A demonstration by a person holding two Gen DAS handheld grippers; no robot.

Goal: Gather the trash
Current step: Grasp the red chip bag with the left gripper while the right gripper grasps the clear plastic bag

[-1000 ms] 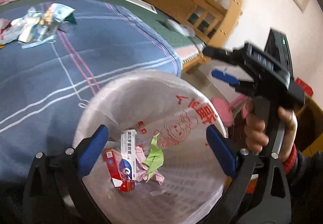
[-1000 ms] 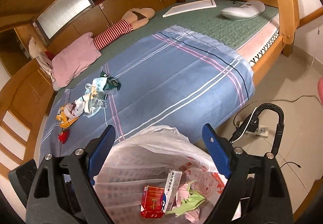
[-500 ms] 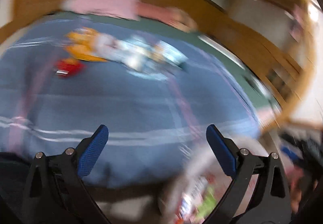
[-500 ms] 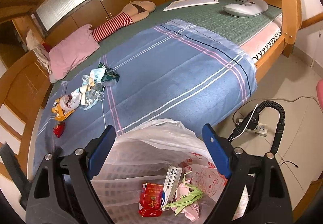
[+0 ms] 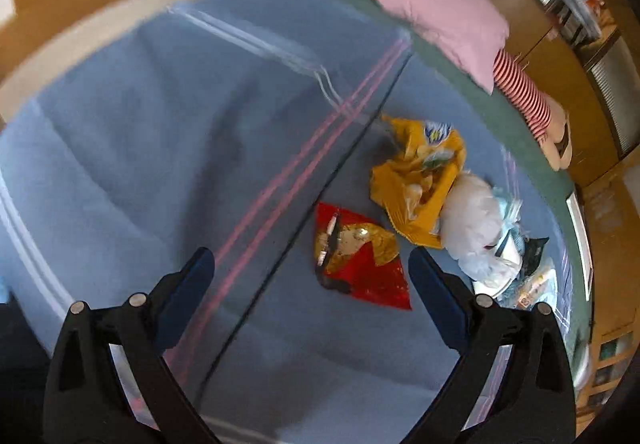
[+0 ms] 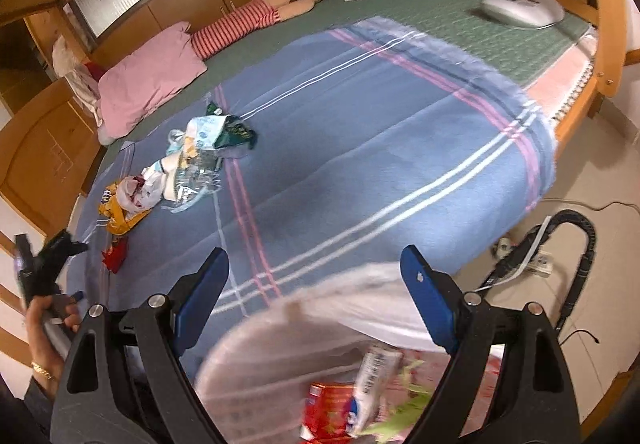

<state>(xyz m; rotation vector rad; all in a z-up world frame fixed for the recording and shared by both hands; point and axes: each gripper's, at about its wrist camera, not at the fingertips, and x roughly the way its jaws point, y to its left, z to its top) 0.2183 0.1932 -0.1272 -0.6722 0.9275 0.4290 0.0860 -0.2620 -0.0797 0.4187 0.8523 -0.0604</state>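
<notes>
Seen from the left wrist, my left gripper (image 5: 312, 284) is open and empty, pointing down at a red and gold wrapper (image 5: 356, 260) on the blue blanket (image 5: 160, 148). Just past the wrapper lie a yellow snack bag (image 5: 420, 180) and a white plastic bag (image 5: 476, 228). In the right wrist view my right gripper (image 6: 314, 272) is open over the mouth of a white trash bag (image 6: 320, 316). That bag holds a red box (image 6: 328, 408), a white box (image 6: 376, 368) and green paper (image 6: 404, 420). A hand holds the left gripper (image 6: 48, 256) at the far left, near the trash pile (image 6: 192, 156).
A pink pillow (image 6: 148, 80) and a striped soft toy (image 6: 248, 20) lie at the head of the bed. A white device (image 6: 524, 8) rests on the green mat. A power strip with cables (image 6: 536, 260) is on the floor at right. Wooden bed rails surround the mattress.
My left gripper swung away from the trash bag and rolled, now over the red wrapper at the blanket's far end. The right gripper shifted slightly; the bag's contents sit closer below it.
</notes>
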